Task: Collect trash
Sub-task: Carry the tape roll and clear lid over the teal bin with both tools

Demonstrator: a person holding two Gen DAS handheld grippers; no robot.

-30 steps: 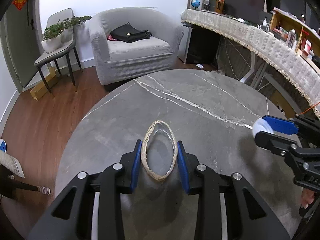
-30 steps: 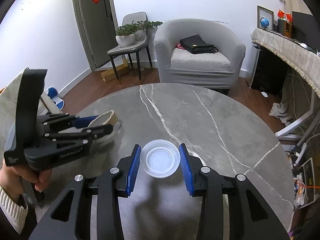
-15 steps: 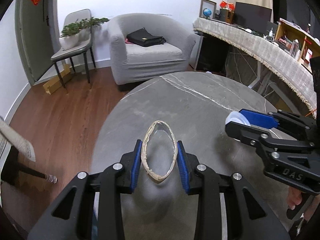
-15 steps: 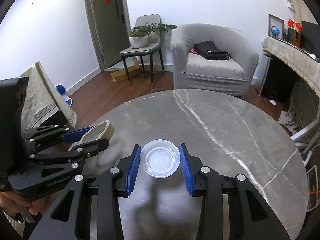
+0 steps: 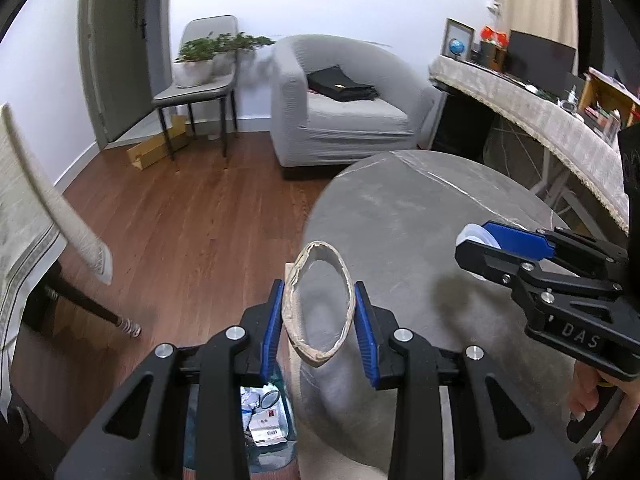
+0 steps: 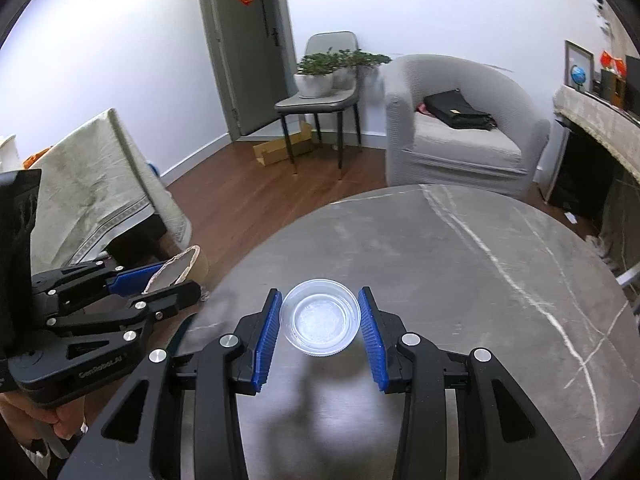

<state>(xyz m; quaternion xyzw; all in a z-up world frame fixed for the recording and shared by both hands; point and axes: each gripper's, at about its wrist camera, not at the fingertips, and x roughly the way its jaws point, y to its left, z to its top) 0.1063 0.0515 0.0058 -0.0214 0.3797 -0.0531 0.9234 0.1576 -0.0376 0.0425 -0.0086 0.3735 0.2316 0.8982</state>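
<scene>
We hold one squashed paper cup (image 5: pixel 319 304) clenched between the jaws of the left gripper (image 5: pixel 319 330), carried past the rim of the round surface (image 5: pixel 420 216). Below and just left of those jaws lies one bin (image 5: pixel 264 420) already holding scraps. The right gripper (image 6: pixel 320 322) grasps one clear plastic lid (image 6: pixel 320 317) between its jaws, above the surface. We judge the step to be the drop: bring the cup squarely over the bin before releasing, then follow with the lid.
</scene>
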